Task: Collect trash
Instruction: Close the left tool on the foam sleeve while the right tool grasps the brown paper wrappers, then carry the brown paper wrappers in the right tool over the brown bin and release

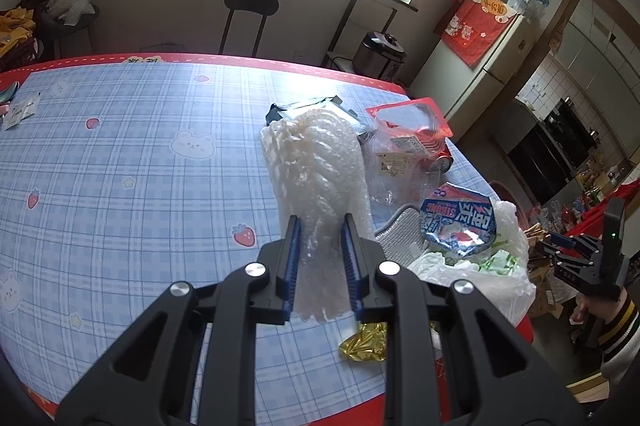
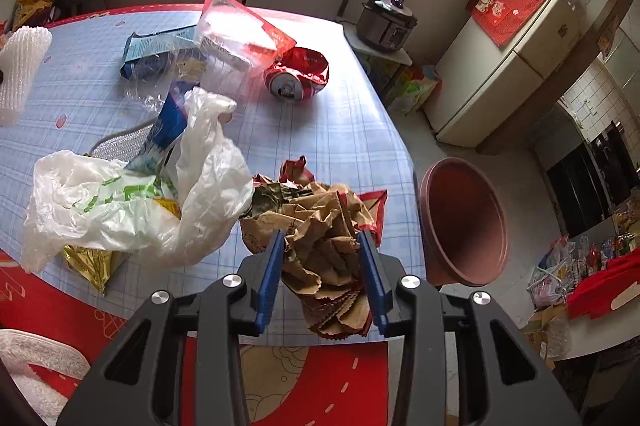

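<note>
My left gripper (image 1: 320, 222) is shut on a white foam net sleeve (image 1: 316, 162) and holds it above the blue checked tablecloth (image 1: 140, 166). The sleeve also shows at the left edge of the right wrist view (image 2: 20, 66). My right gripper (image 2: 322, 238) is shut on a crumpled brown paper bag (image 2: 320, 226) at the table's near right edge. A brown-red bin (image 2: 464, 222) stands just off the table to the right. Trash on the table: a white plastic bag (image 2: 132, 202), a crushed red can (image 2: 298, 76), a clear red-edged pouch (image 2: 240, 30), a blue wrapper (image 2: 156, 52), a gold wrapper (image 2: 92, 264).
A fridge (image 2: 508, 58) and a rice cooker (image 2: 386, 18) stand behind the table on the right. A black stool (image 1: 250, 14) stands at the far side. Small packets (image 1: 22, 108) lie at the table's far left. Clutter covers the floor at right (image 2: 580, 266).
</note>
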`<state>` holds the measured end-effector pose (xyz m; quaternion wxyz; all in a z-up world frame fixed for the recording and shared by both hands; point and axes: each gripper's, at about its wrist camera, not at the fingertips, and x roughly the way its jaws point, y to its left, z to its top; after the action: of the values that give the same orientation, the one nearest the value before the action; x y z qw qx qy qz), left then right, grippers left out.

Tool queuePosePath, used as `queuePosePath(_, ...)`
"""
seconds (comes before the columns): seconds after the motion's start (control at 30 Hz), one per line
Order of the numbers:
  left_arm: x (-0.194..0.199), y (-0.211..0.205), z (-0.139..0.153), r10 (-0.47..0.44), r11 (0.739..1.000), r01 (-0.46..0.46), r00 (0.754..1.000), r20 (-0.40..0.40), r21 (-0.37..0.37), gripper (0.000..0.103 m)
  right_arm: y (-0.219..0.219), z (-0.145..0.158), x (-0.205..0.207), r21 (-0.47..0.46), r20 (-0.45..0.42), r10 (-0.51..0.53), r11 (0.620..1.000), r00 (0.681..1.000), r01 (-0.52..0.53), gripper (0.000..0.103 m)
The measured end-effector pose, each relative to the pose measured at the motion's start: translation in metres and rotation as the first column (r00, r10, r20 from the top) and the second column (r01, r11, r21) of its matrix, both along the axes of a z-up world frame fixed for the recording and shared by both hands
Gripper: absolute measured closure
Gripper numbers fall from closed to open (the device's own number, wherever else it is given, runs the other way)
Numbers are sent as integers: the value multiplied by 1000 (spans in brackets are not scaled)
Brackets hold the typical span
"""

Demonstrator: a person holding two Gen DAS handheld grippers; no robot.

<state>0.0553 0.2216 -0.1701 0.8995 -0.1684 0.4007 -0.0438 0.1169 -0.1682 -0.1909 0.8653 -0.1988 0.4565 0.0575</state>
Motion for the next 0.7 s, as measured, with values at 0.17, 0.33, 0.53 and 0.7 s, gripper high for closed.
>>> queuePosePath(0.17,-7,8,12,14,1000,-13,999,32,-1,79,4,33,-3,-4,97,-24,1000,995,25,66)
queuePosePath(0.33,-15,14,26,23,1000,-23,998,66,-1,79,1,66,-9,38,180,-57,998,982,51,66)
queuePosePath(0.53,-18,8,45,-3,1000,2,995,103,6,79,-2,97,-22,111,246,-101,991,964,76,66)
queuePosePath(0.7,-16,-6,61,-30,1000,30,990,138,0,79,-15,112,-33,156,282,-148,982,948,107,66)
